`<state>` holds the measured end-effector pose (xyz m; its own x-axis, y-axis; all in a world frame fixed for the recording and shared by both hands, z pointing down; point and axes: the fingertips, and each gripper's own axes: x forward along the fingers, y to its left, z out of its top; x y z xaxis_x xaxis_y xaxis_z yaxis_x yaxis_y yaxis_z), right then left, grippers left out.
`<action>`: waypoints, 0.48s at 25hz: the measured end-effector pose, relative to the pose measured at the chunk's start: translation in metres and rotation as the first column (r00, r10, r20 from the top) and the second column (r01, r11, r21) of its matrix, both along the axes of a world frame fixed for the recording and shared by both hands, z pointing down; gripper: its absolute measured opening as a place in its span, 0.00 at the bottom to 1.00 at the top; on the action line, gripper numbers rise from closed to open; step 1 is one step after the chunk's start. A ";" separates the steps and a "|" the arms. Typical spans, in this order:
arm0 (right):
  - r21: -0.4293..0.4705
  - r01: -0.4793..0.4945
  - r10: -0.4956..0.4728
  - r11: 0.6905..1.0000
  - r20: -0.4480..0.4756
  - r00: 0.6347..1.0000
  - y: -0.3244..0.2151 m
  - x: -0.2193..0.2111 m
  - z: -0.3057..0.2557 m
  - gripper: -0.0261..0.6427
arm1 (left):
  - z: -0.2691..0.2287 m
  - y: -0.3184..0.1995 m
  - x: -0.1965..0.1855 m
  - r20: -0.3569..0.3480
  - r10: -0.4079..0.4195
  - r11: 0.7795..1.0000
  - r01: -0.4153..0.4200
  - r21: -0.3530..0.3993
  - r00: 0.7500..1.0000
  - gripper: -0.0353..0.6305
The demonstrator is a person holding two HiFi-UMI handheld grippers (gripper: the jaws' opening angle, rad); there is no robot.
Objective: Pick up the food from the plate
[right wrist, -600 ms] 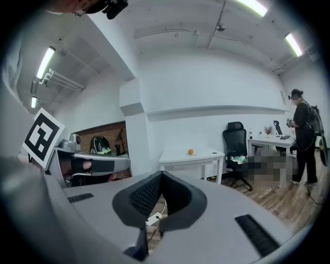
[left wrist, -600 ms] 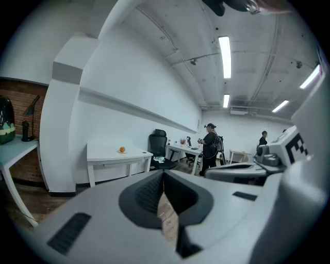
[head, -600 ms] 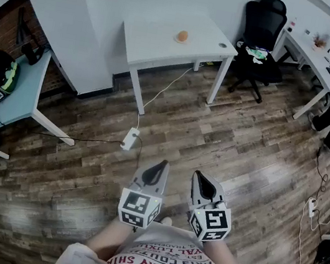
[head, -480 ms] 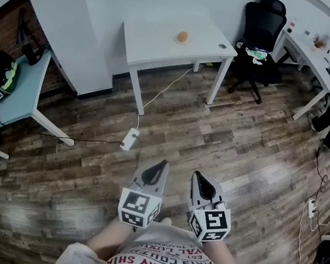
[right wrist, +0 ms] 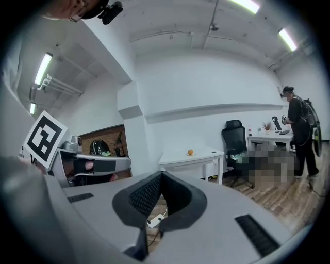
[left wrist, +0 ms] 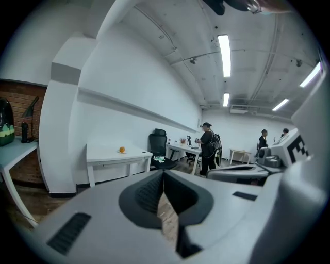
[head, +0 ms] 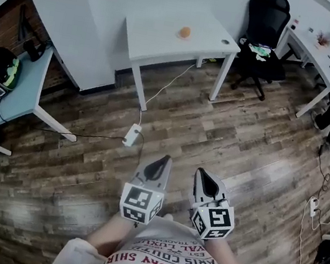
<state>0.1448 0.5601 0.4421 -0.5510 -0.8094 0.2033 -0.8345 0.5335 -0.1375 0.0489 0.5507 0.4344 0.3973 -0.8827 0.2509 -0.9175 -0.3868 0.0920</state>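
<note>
left claw (head: 161, 161): pressed together, empty, held low before the person over the wooden floor (head: 244, 148). right claw (head: 201, 175): likewise closed and empty, just beside it. orange food (head: 184, 32): on the white table (head: 155, 44), well apart from both claws.

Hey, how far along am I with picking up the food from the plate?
Nothing looks done: the round orange food sits on the white table across the room. Nothing is in hand; the left tool and right tool are shut and empty. Left: approach, grasp, lift.
</note>
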 end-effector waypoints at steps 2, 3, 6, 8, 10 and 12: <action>0.000 0.000 0.000 1.000 -0.007 1.000 -0.002 0.000 0.001 0.06 | 0.000 -0.002 0.000 0.003 -0.001 1.000 0.001 0.001 1.000 0.06; -0.001 0.000 0.000 1.000 -0.009 1.000 -0.002 0.000 0.002 0.06 | 0.000 -0.003 0.000 0.003 -0.001 1.000 0.001 0.002 1.000 0.06; -0.009 -0.006 0.006 1.000 -0.014 1.000 -0.008 -0.001 0.006 0.06 | 0.004 -0.010 -0.002 -0.004 0.000 1.000 0.000 -0.006 1.000 0.06; -0.015 -0.015 0.015 1.000 -0.013 1.000 -0.016 -0.002 0.008 0.06 | 0.007 -0.020 -0.004 -0.012 0.004 1.000 -0.004 -0.014 1.000 0.06; -0.020 -0.033 0.033 0.999 -0.014 0.999 -0.027 -0.001 0.011 0.06 | 0.010 -0.033 -0.006 -0.013 0.013 1.000 -0.013 -0.016 1.000 0.06; -0.029 -0.058 0.058 0.998 -0.017 0.998 -0.041 0.003 0.015 0.06 | 0.015 -0.049 -0.005 -0.016 0.027 0.999 -0.028 -0.023 0.999 0.06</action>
<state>0.1473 0.5194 0.4566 -0.4999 -0.8332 0.2363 -0.8661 0.4802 -0.1389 0.0438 0.5017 0.4495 0.4255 -0.8654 0.2647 -0.9049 -0.4095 0.1156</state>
